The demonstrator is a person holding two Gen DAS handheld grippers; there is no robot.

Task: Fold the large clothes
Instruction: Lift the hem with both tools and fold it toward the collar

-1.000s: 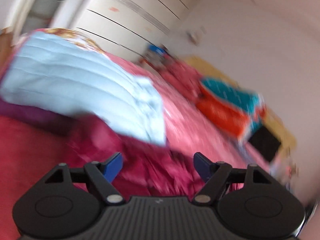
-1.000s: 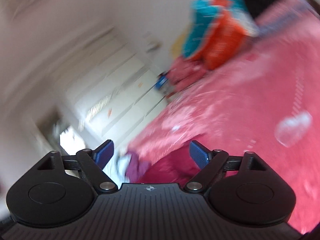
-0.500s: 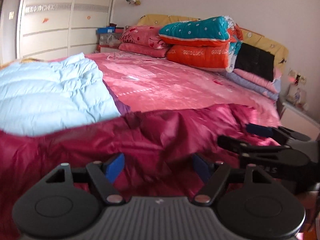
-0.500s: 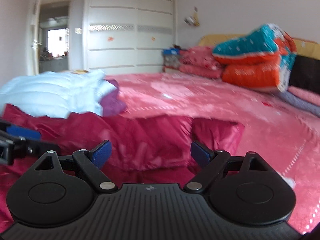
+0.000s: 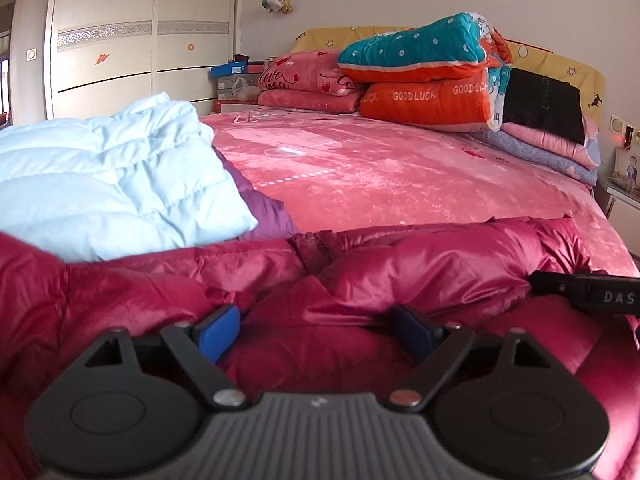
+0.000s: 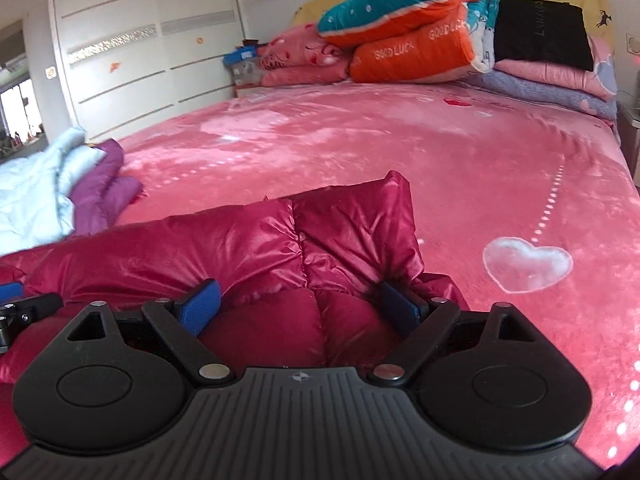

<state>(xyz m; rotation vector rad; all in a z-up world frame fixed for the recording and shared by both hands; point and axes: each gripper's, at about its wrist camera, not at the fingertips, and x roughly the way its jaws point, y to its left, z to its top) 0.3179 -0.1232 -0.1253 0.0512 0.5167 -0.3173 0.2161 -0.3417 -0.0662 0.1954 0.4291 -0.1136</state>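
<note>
Left wrist view: our left gripper has just been opening, jaws wide over the crimson puffer jacket; our right gripper likewise gapes, gripping nothing.

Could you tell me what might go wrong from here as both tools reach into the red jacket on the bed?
1. The red jacket is puffy and shiny; the open left tool and right tool may pinch only a top bulge and slip.
2. The jacket lies against the blue jacket; pulling might drag it along.
3. The tools are close together and could bump.
</note>
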